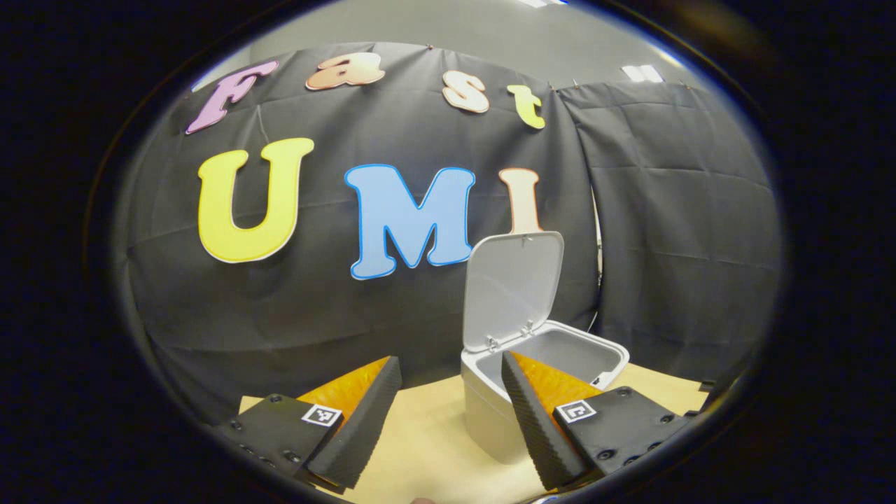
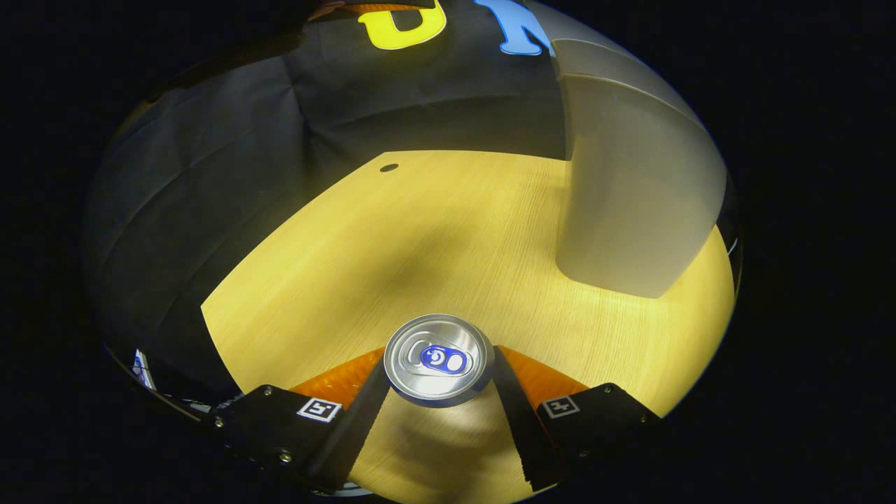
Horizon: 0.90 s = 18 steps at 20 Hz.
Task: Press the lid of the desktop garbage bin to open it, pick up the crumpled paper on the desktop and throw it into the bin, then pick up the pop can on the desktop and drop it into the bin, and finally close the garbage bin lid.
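The right hand-held gripper (image 2: 439,388) has the pop can (image 2: 439,359) between its 2 fingers, and both look pressed against the can's sides just below the top rim, so I call that a grip. The can stands over the wooden worktop (image 2: 420,238); whether its base touches the wood or hangs just above it, I cannot tell from up here. Its long axis runs straight up, with the pull-tab end facing the camera.

This thing will be light, probably empty, with thin, smooth metal walls: slippery, and easy to dent if squeezed hard. The sides near the stiffer rim are the sensible place to hold, and that is where the fingers sit.

The garbage bin (image 2: 630,203) stands near, off to the can's right. In the left gripper view the bin's lid (image 1: 513,287) is swung up and the mouth is open. The left hand-held gripper (image 1: 451,413) hovers with its fingers spread, holding nothing.
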Tool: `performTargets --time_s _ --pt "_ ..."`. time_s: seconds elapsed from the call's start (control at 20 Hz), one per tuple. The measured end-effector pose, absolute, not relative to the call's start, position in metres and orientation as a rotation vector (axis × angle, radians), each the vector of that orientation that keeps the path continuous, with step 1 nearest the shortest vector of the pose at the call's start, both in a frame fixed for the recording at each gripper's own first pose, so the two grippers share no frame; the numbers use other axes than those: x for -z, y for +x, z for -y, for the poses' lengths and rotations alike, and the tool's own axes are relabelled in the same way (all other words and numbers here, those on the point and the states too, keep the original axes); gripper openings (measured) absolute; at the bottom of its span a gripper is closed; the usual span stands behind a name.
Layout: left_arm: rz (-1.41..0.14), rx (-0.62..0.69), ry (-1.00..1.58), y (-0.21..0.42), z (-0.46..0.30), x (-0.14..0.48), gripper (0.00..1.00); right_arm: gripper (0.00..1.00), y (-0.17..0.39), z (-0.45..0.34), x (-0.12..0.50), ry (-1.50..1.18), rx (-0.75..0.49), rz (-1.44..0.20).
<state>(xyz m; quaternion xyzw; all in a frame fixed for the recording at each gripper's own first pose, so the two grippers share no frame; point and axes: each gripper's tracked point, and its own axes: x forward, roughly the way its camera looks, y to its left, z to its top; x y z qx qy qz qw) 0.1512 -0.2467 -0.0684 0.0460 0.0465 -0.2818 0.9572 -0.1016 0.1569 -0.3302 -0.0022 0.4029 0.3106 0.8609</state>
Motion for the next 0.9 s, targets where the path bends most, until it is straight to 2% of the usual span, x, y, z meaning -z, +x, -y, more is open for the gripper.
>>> performTargets --time_s 0.1,0.4,0.9 --pt "-0.101 0.563 0.080 0.150 0.241 0.069 0.94 0.86 -0.100 -0.157 0.327 0.003 -0.633 -0.832" --pt "-0.122 0.538 0.040 0.148 0.226 0.077 0.96 0.86 -0.095 -0.153 0.316 0.011 -0.602 -0.794" --pt "-0.153 0.486 0.014 0.150 0.198 0.096 0.96 0.86 -0.060 -0.136 0.234 0.031 -0.585 -0.636"
